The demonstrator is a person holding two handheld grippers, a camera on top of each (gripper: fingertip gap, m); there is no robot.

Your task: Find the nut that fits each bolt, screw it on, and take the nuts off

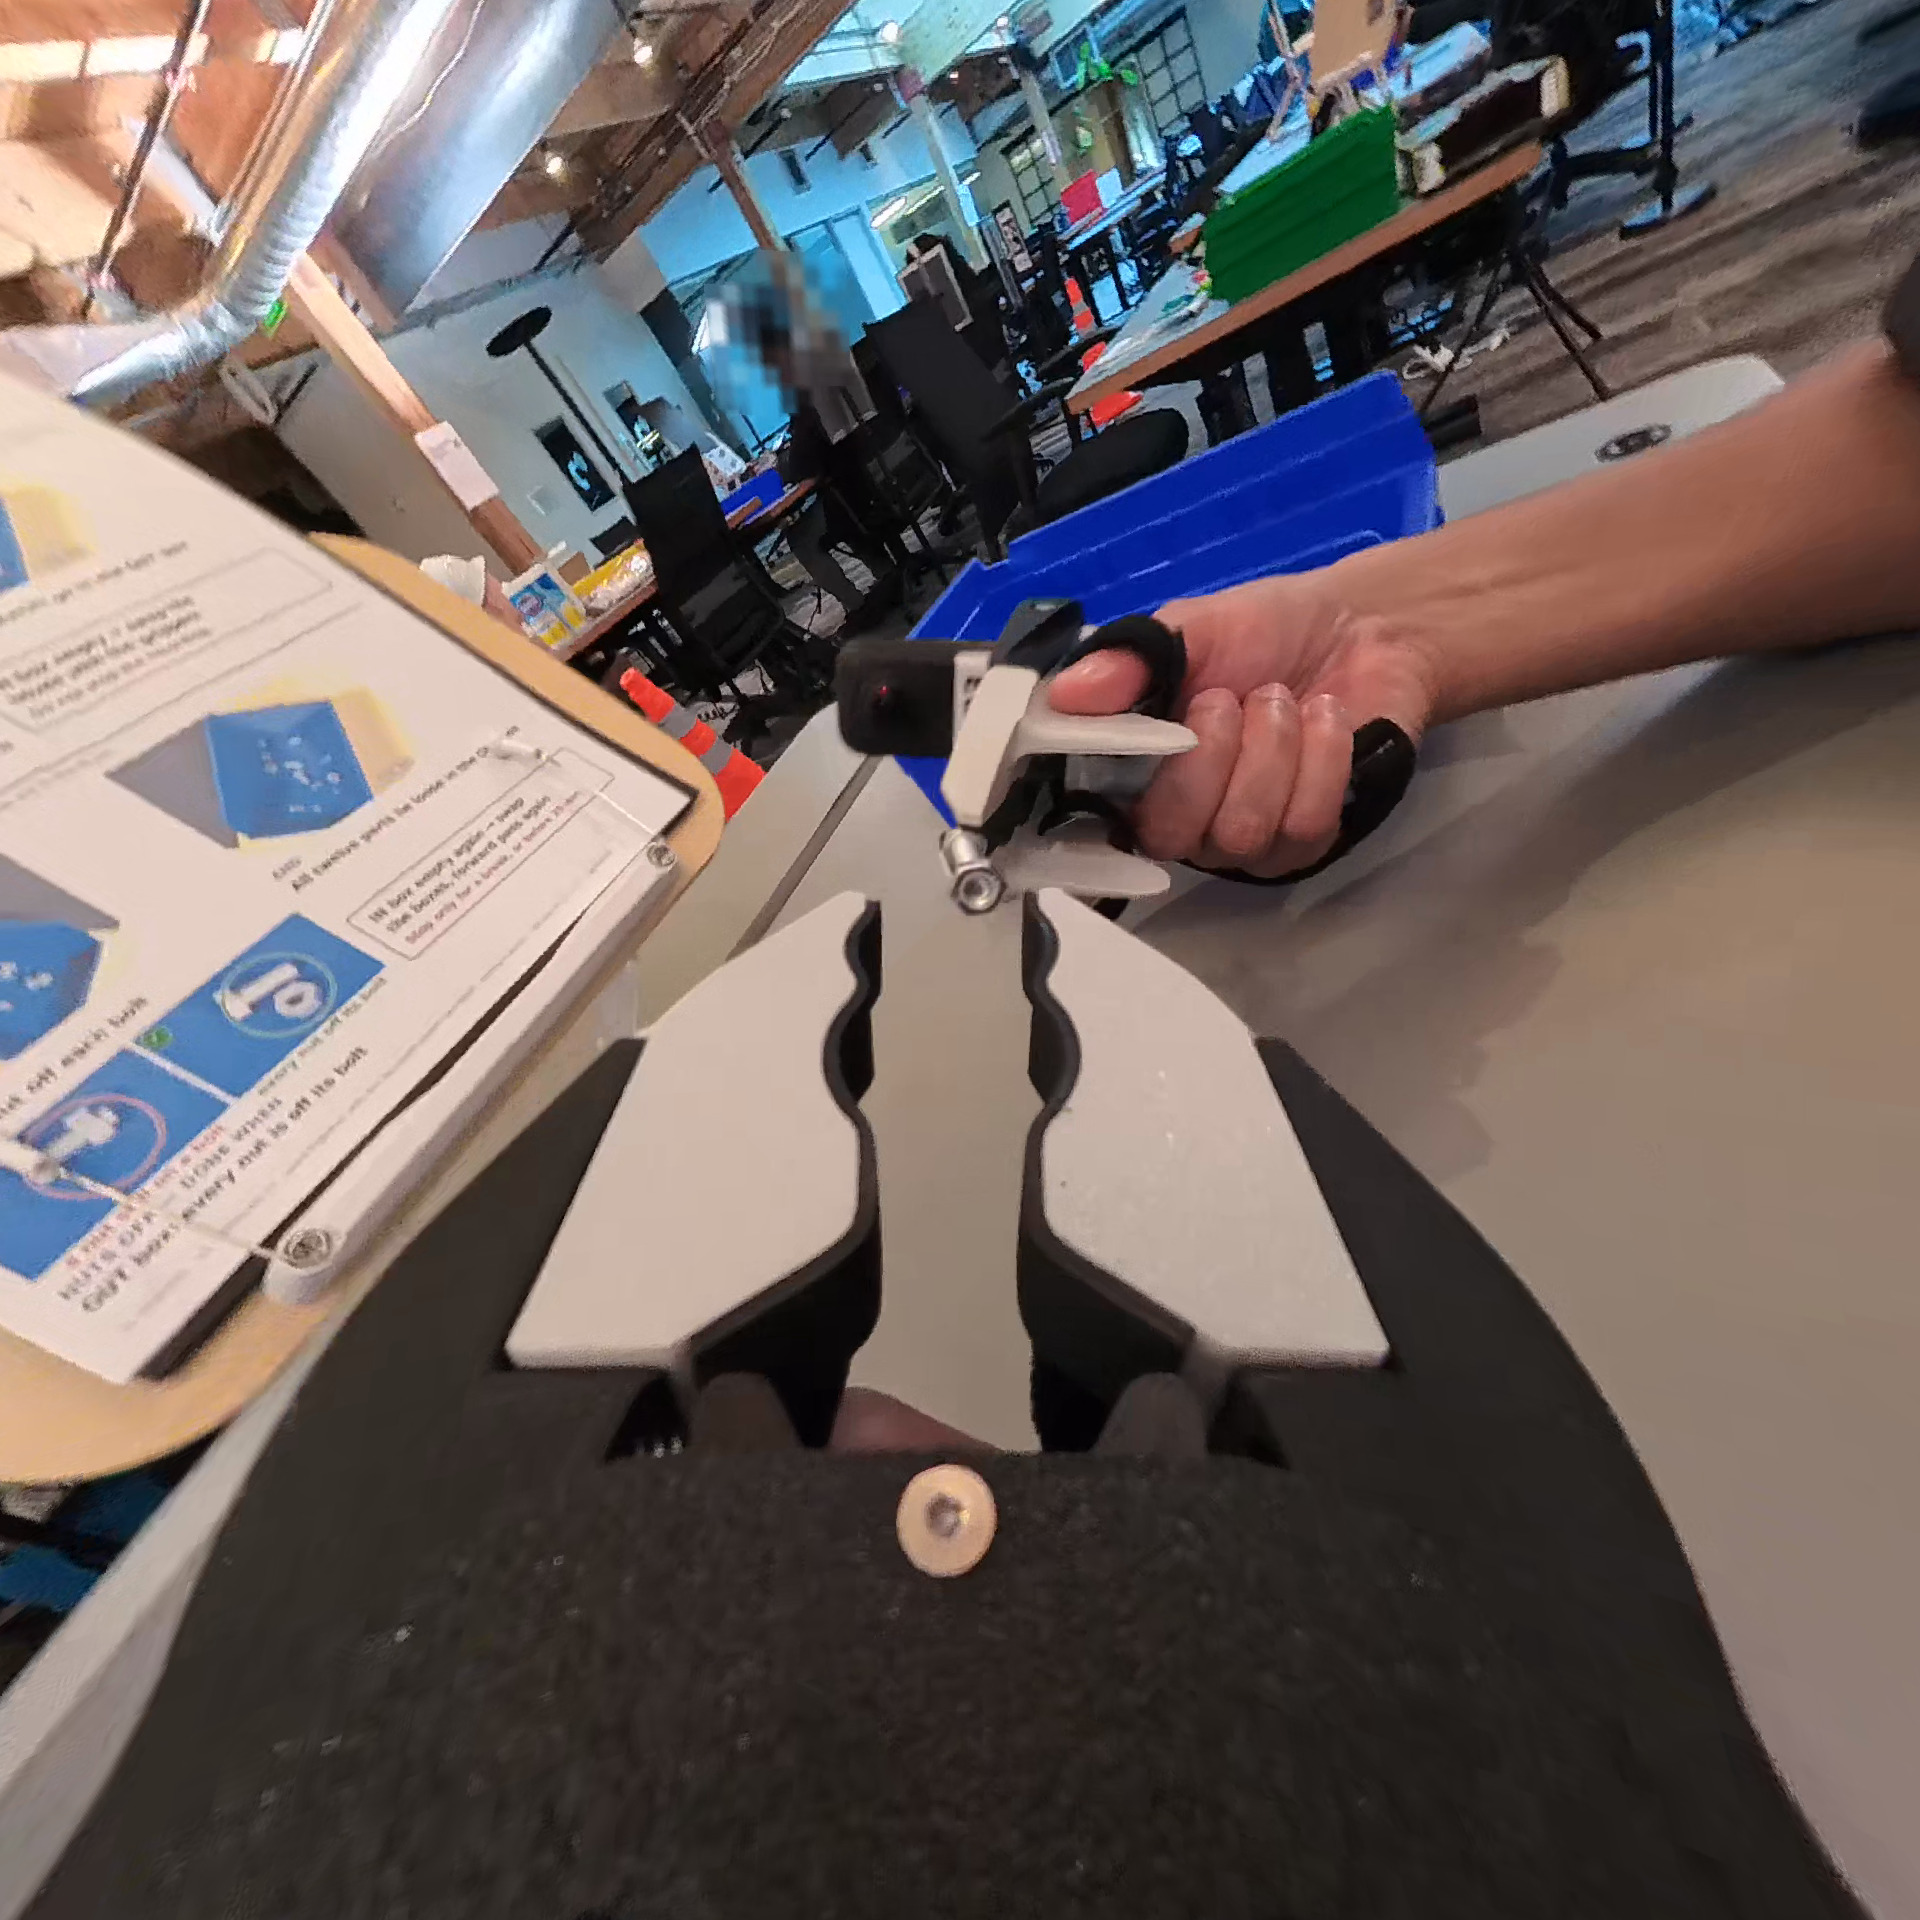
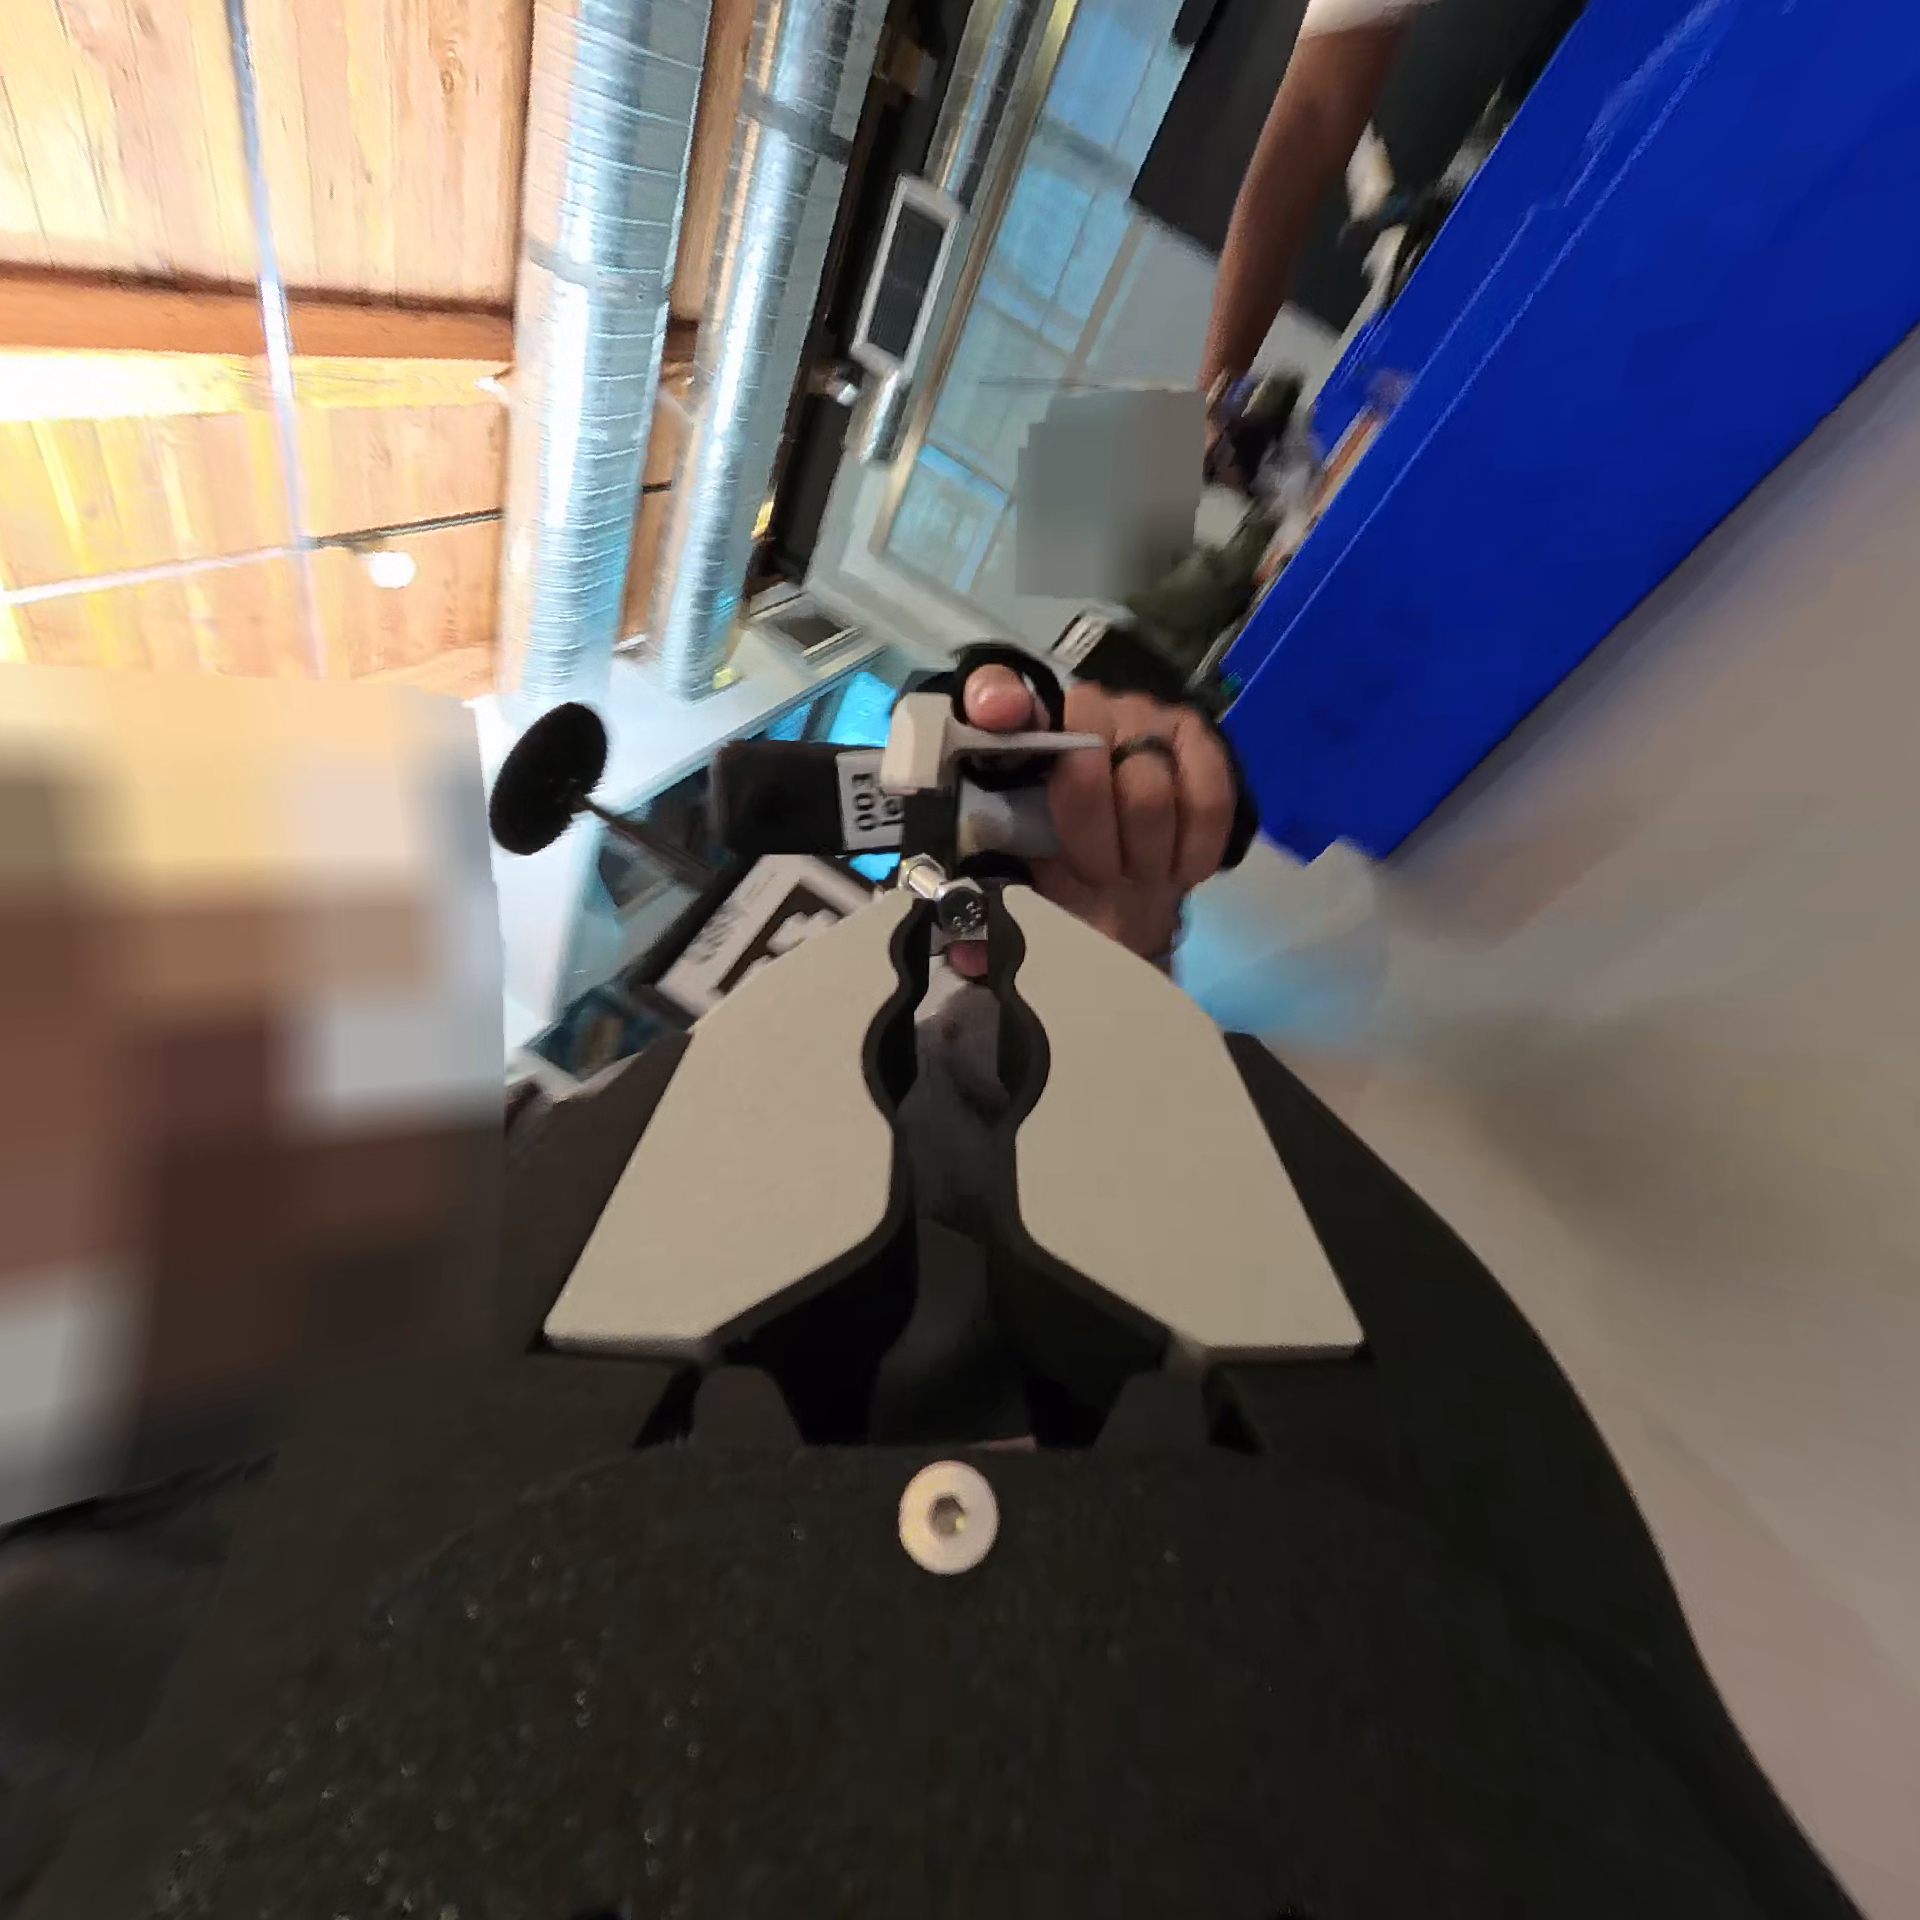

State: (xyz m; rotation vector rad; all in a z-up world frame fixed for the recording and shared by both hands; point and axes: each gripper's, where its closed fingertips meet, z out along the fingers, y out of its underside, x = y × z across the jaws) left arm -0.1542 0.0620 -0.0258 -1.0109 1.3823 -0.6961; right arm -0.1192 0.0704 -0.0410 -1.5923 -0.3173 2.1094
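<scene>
**Bolt pinched at the right gripper's tips, left gripper spread**

Signboard [image 1: 312,883] with printed pictures fills the left of the left wrist view, tilted on a tan rounded panel. At centre we see our left gripper [image 1: 951,935] with its two grey fingers [image 1: 727,1143] spread apart and nothing between them, only the grey table [image 1: 1558,1143] below. Just beyond their tips, at mid-frame, the right gripper [image 1: 982,873] comes in from the right, carried by a hand [image 1: 1257,748], and clamps a silver bolt [image 1: 971,873]; its round end faces the camera. Whether a nut sits on it we cannot tell. Behind the hand, upper right of centre, lies a blue bin [image 1: 1247,520].

In the right wrist view, heavily rolled and blurred, the right gripper [image 2: 961,914] has its fingers nearly together on the bolt [image 2: 951,904], gripped by its hex head at the very tips, centre frame. Right of it, a hand [image 2: 1132,810] carries the left gripper [image 2: 977,779]. The blue bin [image 2: 1558,468] fills the upper right.
</scene>
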